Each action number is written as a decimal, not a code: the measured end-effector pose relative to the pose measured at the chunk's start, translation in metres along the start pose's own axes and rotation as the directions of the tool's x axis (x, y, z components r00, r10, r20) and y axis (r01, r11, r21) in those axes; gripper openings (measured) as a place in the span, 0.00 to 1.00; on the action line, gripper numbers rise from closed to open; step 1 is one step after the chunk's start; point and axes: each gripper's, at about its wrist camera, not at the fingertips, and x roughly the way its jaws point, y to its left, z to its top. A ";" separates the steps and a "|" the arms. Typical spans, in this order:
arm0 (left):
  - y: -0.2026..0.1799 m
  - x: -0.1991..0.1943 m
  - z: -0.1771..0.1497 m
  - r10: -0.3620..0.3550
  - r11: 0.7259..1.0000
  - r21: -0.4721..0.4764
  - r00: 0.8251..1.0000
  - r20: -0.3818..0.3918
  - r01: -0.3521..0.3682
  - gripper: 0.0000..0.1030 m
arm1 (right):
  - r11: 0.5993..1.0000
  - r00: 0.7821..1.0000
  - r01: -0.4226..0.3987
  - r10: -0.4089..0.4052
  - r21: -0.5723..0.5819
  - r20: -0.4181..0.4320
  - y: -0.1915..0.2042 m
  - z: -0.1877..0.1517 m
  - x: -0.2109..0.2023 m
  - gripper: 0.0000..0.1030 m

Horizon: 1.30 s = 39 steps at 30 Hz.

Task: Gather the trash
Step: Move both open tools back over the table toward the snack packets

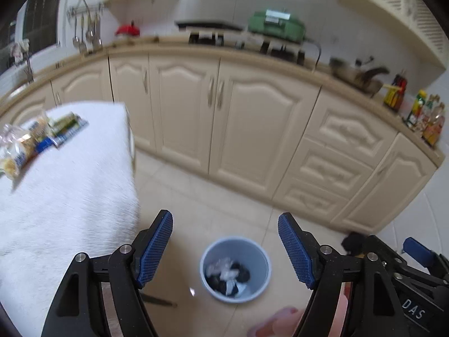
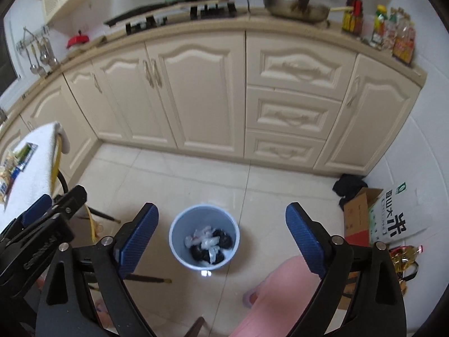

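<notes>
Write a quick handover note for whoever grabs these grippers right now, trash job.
Left gripper: open, empty.
Right gripper: open, empty.
Bin: on the floor below both grippers, black and white trash already inside.
Wrappers: on the white-covered table, to the left.
Done: some trash binned.
Left: pick up the wrappers and drop them in the bin.

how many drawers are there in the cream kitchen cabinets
3, stacked in one column right of the double doors: top cream carved-front drawer, middle one, bottom one. Cabinets beyond the white-towelled table may hide more.
</notes>
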 end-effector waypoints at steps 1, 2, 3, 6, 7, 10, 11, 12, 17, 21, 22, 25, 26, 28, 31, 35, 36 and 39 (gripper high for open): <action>0.001 -0.010 -0.005 -0.001 1.000 0.010 1.000 0.018 0.001 0.71 | 1.000 1.000 0.001 -0.001 0.001 0.012 0.001 -0.002 -0.005 0.93; 0.002 -0.022 -0.010 -0.006 1.000 0.025 0.999 0.039 0.005 0.71 | 1.000 1.000 -0.003 0.003 0.001 0.030 0.002 -0.003 -0.012 0.93; 0.003 -0.031 -0.016 -0.010 0.999 0.031 0.998 0.055 0.008 0.71 | 1.000 0.999 -0.014 0.014 -0.002 0.043 0.003 -0.004 -0.017 0.93; 0.013 -0.064 -0.033 0.043 0.999 0.012 0.990 0.131 -0.045 0.71 | 0.996 0.991 -0.079 0.083 -0.044 0.107 0.012 -0.009 -0.036 0.95; 0.017 -0.075 -0.040 0.061 0.998 0.008 0.987 0.149 -0.063 0.72 | 0.995 0.988 -0.074 0.082 -0.067 0.128 0.018 -0.010 -0.043 0.95; 0.032 -0.105 -0.064 0.097 0.995 0.005 0.979 0.177 -0.099 0.72 | 0.990 0.978 -0.066 0.089 -0.124 0.190 0.032 -0.016 -0.059 0.97; 0.035 -0.116 -0.073 0.119 0.993 -0.005 0.974 0.190 -0.121 0.72 | 0.987 0.972 -0.068 0.098 -0.146 0.213 0.039 -0.017 -0.065 0.98; 0.039 -0.126 -0.080 0.143 0.990 -0.013 0.969 0.203 -0.143 0.72 | 0.983 0.966 -0.076 0.114 -0.167 0.231 0.045 -0.019 -0.071 1.00; 0.056 -0.168 -0.106 0.238 0.971 -0.073 0.938 0.253 -0.227 0.77 | 0.962 0.945 -0.136 0.197 -0.237 0.261 0.077 -0.026 -0.089 1.00; 0.074 -0.201 -0.126 0.305 0.951 -0.147 0.911 0.278 -0.273 0.85 | 0.936 0.928 -0.231 0.294 -0.265 0.231 0.100 -0.029 -0.096 1.00; 0.079 -0.209 -0.131 0.330 0.942 -0.160 0.900 0.285 -0.294 0.87 | 0.928 0.923 -0.259 0.319 -0.267 0.216 0.106 -0.030 -0.096 1.00; 0.092 -0.232 -0.150 0.400 0.914 -0.204 0.865 0.304 -0.351 0.89 | 0.902 0.908 -0.330 0.384 -0.280 0.169 0.130 -0.032 -0.097 1.00; 0.099 -0.242 -0.158 0.418 0.905 -0.223 0.856 0.304 -0.363 0.89 | 0.896 0.905 -0.338 0.394 -0.289 0.164 0.138 -0.034 -0.098 1.00; 0.104 -0.249 -0.162 0.444 0.890 -0.253 0.845 0.297 -0.379 0.90 | 0.883 0.899 -0.348 0.409 -0.314 0.155 0.156 -0.038 -0.101 1.00; 0.117 -0.257 -0.169 0.489 0.863 -0.297 0.824 0.287 -0.408 0.90 | 0.858 0.887 -0.379 0.443 -0.348 0.127 0.183 -0.042 -0.102 1.00; 0.134 -0.266 -0.180 0.551 0.820 -0.338 0.795 0.253 -0.461 0.92 | 0.820 0.860 -0.434 0.501 -0.373 0.100 0.220 -0.045 -0.105 1.00; 0.137 -0.262 -0.174 0.559 0.814 -0.341 0.793 0.242 -0.470 0.92 | 0.813 0.853 -0.450 0.514 -0.371 0.092 0.225 -0.045 -0.104 1.00; 0.149 -0.257 -0.166 0.583 0.790 -0.372 0.785 0.210 -0.487 0.92 | 0.782 0.833 -0.494 0.550 -0.380 0.050 0.253 -0.044 -0.103 1.00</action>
